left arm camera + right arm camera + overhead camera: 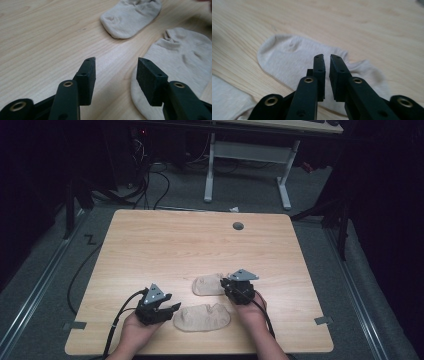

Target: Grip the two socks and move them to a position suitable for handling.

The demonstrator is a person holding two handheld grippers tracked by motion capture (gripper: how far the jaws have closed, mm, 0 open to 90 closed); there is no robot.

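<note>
Two beige ankle socks lie flat on the wooden table (175,240) near its front edge. The nearer sock (202,317) (180,62) is just right of my left gripper (172,308) (116,60), whose jaws stand wide open over bare wood with nothing between them. The farther sock (207,285) (132,15) (287,57) lies under my right gripper (226,283) (327,56). Those jaws hover low over its cuff end with a narrow gap and no fabric pinched. A corner of the nearer sock (227,100) shows at the lower left of the right gripper view.
A grey round grommet (238,226) sits in the table's far right part. Behind the table stands a white-legged desk (247,165) with cables on the floor. Small tape pieces (75,325) (323,320) mark the floor by both front corners.
</note>
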